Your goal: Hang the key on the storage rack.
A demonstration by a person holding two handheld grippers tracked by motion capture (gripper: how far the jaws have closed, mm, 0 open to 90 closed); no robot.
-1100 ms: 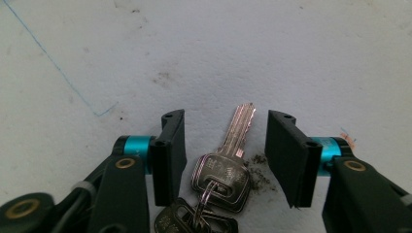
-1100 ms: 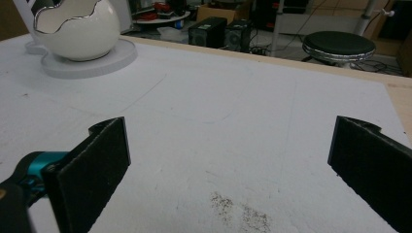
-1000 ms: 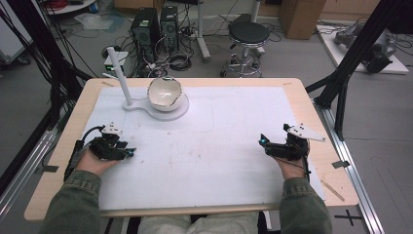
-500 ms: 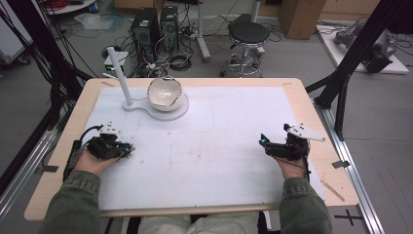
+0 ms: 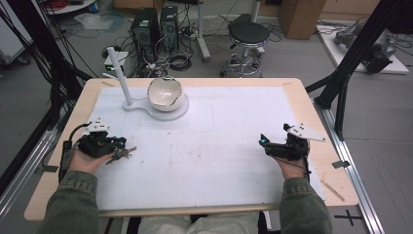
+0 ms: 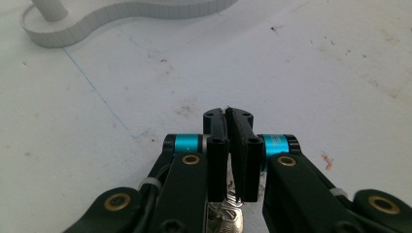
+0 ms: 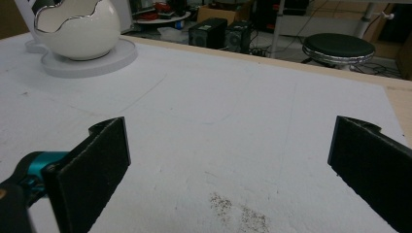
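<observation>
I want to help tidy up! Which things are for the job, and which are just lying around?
Likely for the job: keys, in the shut fingers of the left gripper; open right gripper; egg-shaped bowl on its white stand.
Just lying about: stool, computer towers, cardboard box, all on the floor.

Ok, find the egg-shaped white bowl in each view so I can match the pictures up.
High view: the bowl stands at the table's far left, on the round end of a white base.
Left gripper view: the bowl is not in it; the base's curved edge runs along the top.
Right gripper view: the bowl is at upper left.
Shared landmark: the white base.
</observation>
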